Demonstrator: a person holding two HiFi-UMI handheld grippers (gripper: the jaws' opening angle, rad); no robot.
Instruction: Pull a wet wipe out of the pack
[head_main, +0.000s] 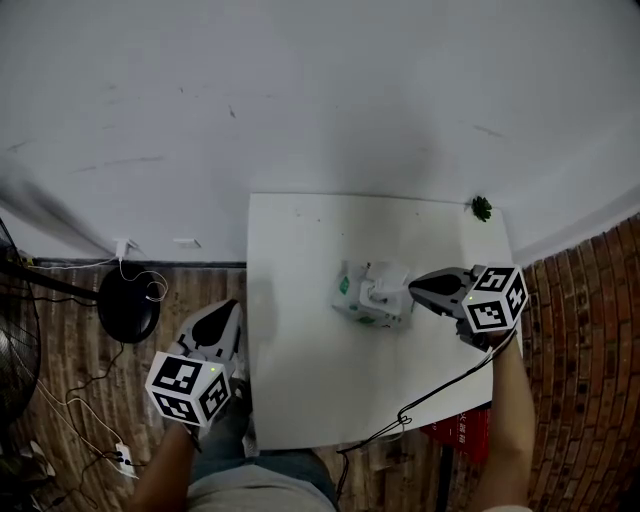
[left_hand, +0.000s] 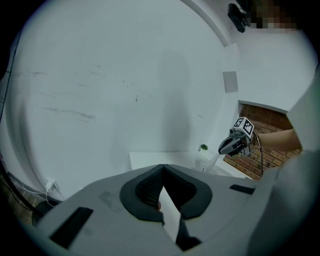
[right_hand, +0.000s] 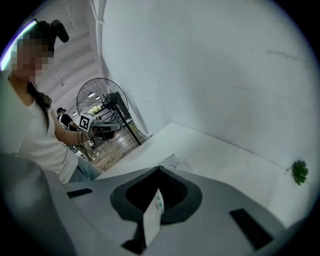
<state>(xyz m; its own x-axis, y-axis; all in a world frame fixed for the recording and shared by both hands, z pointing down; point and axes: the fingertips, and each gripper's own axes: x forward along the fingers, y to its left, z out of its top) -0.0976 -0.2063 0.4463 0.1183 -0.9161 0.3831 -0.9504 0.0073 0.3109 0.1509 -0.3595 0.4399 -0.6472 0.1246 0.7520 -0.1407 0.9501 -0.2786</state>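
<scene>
While the white table (head_main: 300, 385) fills the scene, I see my left gripper (head_main: 230, 307) closed and empty off its left edge. My right gripper (head_main: 412, 285), at the pack (head_main: 362, 300) mid-table, pinches 1 wet wipe (head_main: 388, 277) standing out of it.

pack (head_main: 362, 300) 1 | wipe (head_main: 388, 274) 1 | hand-held grippers (head_main: 228, 306) (head_main: 413, 285) 2 | table (head_main: 300, 380) 1 | plant (head_main: 481, 208) 1
</scene>
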